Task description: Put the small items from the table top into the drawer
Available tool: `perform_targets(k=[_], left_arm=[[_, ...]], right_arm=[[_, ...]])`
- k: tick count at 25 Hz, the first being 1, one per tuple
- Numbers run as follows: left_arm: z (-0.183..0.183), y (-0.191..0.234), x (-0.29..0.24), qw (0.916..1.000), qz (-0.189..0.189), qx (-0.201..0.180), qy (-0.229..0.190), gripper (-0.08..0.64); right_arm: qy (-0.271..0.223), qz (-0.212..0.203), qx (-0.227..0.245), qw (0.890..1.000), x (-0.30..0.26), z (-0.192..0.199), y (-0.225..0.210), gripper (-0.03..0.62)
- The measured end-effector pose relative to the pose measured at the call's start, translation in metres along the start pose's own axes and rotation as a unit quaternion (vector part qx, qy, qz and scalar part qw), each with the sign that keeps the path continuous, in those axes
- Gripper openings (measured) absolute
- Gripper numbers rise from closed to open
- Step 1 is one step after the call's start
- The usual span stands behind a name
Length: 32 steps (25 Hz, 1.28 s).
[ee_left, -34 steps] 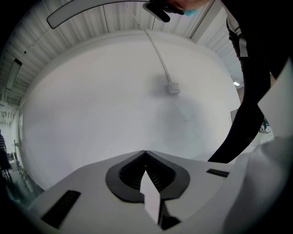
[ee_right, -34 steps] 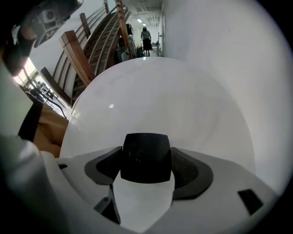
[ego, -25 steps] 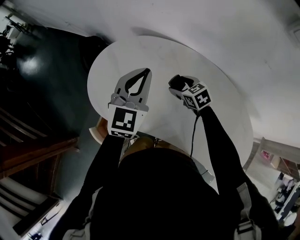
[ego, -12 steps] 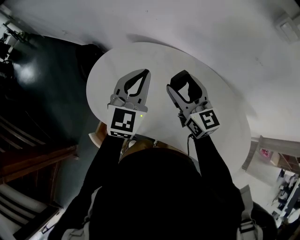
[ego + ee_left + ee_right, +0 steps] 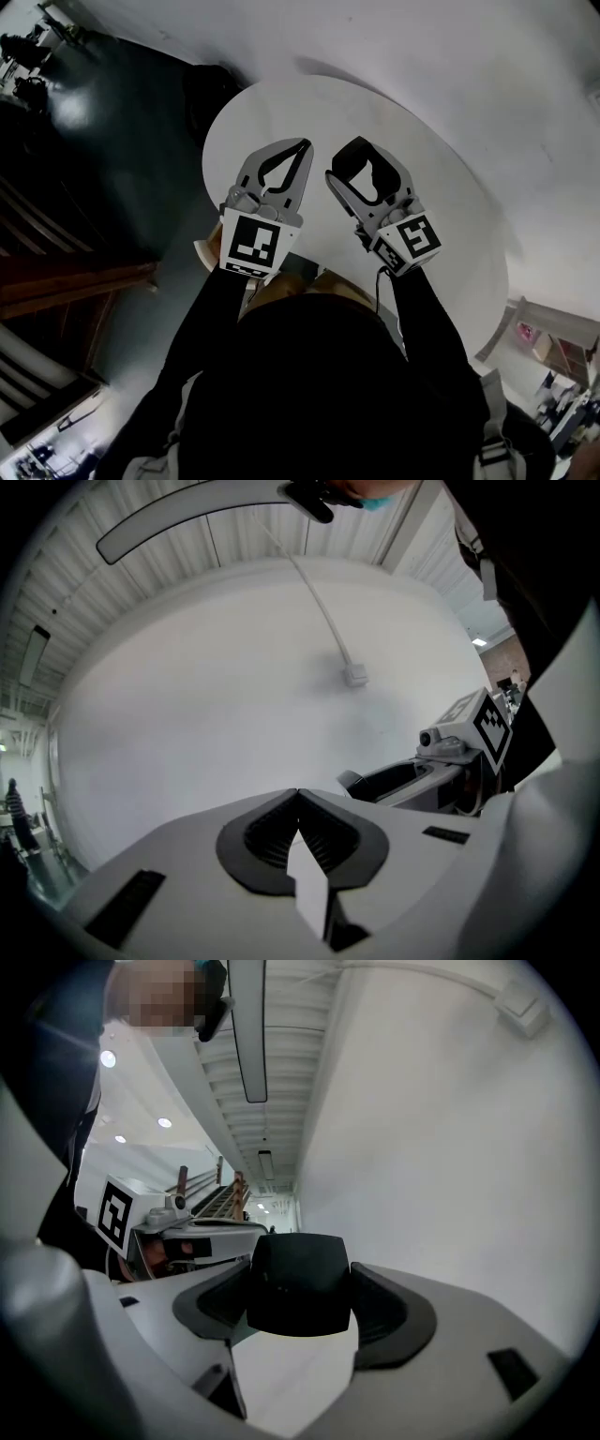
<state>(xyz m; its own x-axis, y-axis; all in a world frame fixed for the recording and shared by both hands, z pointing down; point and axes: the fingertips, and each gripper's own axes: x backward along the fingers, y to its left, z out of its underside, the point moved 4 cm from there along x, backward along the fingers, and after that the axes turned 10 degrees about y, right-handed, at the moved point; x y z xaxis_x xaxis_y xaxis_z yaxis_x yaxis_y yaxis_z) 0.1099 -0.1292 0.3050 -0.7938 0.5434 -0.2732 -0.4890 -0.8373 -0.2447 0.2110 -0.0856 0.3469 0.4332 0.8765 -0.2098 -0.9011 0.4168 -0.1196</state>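
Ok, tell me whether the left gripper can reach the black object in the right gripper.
Probably yes: the left gripper hangs beside the black object, nothing between them above the table, but its jaws are shut.

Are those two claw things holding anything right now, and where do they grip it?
The right gripper clamps a small black item by its two opposite sides. The left gripper is shut on nothing.
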Motion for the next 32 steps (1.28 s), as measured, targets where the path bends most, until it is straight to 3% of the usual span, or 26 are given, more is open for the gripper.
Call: perform_targets(k=[6,11,18,24,32], left_arm=[[0.022,0.033,0.049,0.998,-0.06,0.006,0.02,0.015],[0.056,0.069,0.097,0.9909,-0.122,0.033,0.046,0.015],[0.073,0.089,0.127,0.9871,-0.146,0.044,0.05,0.015],[0.095,0.089,0.147,0.9846,-0.151,0.06,0.064,0.015],[0.137,0.087,0.184,0.9777,-0.169,0.088,0.09,0.015]], right_arm=[[0.01,-0.082,0.009,0.997,-0.047,0.005,0.054,0.339],[0.025,-0.149,0.041,0.988,-0.091,0.008,0.108,0.339],[0.042,-0.182,0.046,0.981,-0.118,0.014,0.141,0.339],[0.145,-0.22,0.049,0.963,-0.134,0.081,0.178,0.339],[0.27,-0.26,0.083,0.923,-0.145,0.19,0.232,0.339]])
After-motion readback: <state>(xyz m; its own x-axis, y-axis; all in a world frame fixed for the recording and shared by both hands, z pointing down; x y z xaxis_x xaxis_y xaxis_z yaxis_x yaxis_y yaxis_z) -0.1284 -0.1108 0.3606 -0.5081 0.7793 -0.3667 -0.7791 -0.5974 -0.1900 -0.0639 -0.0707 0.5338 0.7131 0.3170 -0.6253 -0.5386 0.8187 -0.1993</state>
